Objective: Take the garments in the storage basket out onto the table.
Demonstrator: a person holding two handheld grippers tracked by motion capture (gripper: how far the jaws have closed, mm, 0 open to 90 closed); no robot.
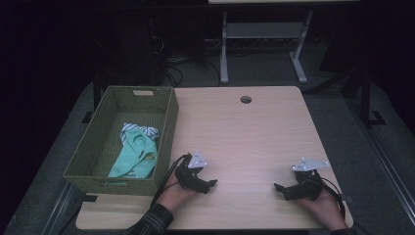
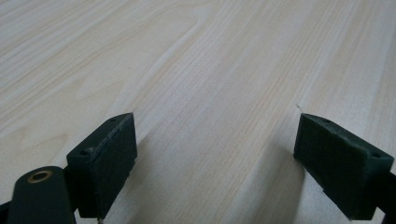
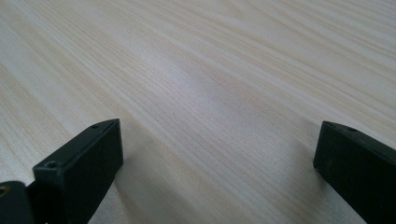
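Observation:
My left gripper (image 1: pixel 208 185) rests low over the wooden table (image 1: pixel 244 132) near its front edge, just right of a green woven basket (image 1: pixel 166 127). Its jaws stand wide apart in the left gripper view (image 2: pixel 215 163) with bare wood between them. My right gripper (image 1: pixel 280 190) sits at the front right of the table, pointing left. Its jaws are also spread wide (image 3: pixel 217 172), and nothing lies between them. Inside the basket lie a mint-green cloth (image 1: pixel 134 156) and a striped cloth (image 1: pixel 139 130).
A round cable hole (image 1: pixel 245 99) sits near the table's far edge. A white desk frame (image 1: pixel 264 44) and cables (image 1: pixel 171 63) stand on the dark floor beyond. The basket overhangs the table's left side.

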